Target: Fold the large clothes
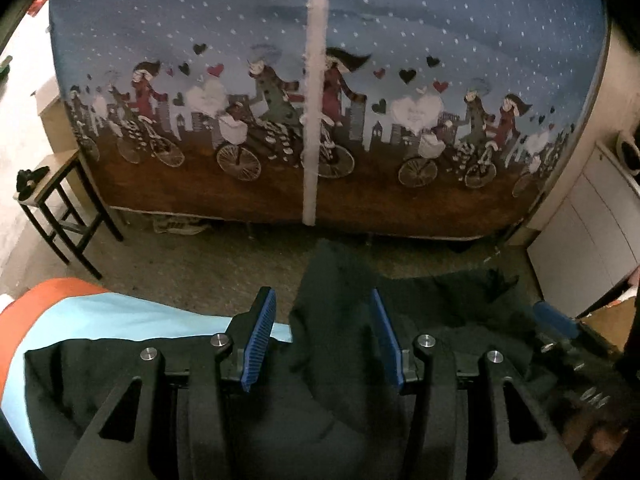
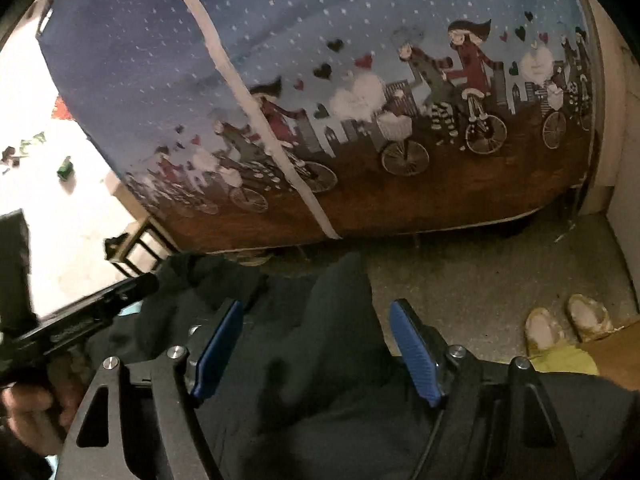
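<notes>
While bunched under both grippers | dark garment [image 1: 340, 320] | creased, rumpled

A bed [image 1: 320, 208] draped in a blue cyclist-print cover stands on grey floor [image 1: 192, 264]; a stool [image 1: 60, 200] flanks it, white cabinets [image 1: 580, 248] opposite.

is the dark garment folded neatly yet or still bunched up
Still bunched up. The dark garment lies in loose humps and creases, one ridge rising between the open left gripper, no flat layers showing.

garment [image 1: 340, 360]: black | bedspread [image 1: 160, 40]: blue, white dots, cyclist print, brown hem | claw pads [image 1: 260, 340]: blue
</notes>
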A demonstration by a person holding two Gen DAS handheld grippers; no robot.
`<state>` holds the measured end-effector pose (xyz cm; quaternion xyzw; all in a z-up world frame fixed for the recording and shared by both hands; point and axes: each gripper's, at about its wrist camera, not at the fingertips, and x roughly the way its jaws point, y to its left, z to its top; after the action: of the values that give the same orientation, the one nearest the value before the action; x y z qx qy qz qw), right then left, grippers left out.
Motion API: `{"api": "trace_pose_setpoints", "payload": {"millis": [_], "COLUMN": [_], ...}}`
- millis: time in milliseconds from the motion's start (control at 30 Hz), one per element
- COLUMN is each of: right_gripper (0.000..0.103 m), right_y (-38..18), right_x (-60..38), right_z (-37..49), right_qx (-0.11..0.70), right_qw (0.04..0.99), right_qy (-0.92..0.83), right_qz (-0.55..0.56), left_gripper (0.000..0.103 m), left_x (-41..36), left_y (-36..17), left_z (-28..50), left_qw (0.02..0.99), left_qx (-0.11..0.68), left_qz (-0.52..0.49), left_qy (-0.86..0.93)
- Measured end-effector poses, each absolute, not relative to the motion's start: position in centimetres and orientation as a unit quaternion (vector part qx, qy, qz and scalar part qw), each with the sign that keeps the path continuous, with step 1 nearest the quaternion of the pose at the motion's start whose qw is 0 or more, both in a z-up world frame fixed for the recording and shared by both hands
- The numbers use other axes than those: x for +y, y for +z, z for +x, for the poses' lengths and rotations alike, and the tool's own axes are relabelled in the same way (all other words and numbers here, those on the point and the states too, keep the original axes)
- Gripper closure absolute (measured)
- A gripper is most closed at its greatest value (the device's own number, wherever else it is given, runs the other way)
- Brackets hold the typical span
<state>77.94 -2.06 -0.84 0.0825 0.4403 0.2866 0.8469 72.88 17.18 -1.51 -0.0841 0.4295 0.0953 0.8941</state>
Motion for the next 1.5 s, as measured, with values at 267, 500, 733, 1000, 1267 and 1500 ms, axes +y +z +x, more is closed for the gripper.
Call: {"api": "trace_pose_setpoints", "payload": {"millis": [267,500,733,1000,1267,1500], "right_gripper": [0.084,0.089,0.090,0.092,0.092,0.093], "right_y": [-3.5,1.0,8.1,8.2,0.4,0.3], "right_x": [-2.1,-4.2,-9.0,-8.2,-5.2,-5.1], "right_z": [77.0,73.3,64.9,54.2,56.3,56.7], "right_qx": [0.434,0.346,0.240,0.223,0.305,0.303], "right_qw": [0.852,0.879,0.874,0.826,0.814,0.818], "right_qy": [0.280,0.313,0.419,0.484,0.452,0.445], "right_qz": [0.083,0.096,0.056,-0.183,-0.199,-0.205], "left_gripper": [0.089,0.096,0.097,0.098,0.098,0.096], "left_x": [19.0,18.6,18.7,18.3,16.6,16.6], "left_y": [-3.8,1.1,6.8,5.2,1.8,6.5], "left_z": [72.9,68.2,58.7,49.7,51.3,47.8], "left_qw": [0.882,0.915,0.935,0.927,0.924,0.933], "left_qx": [0.440,0.359,0.281,0.304,0.339,0.329], "left_qz": [-0.146,-0.177,-0.214,-0.210,-0.173,-0.141], "left_qy": [0.081,0.051,-0.030,-0.063,-0.023,-0.047]}}
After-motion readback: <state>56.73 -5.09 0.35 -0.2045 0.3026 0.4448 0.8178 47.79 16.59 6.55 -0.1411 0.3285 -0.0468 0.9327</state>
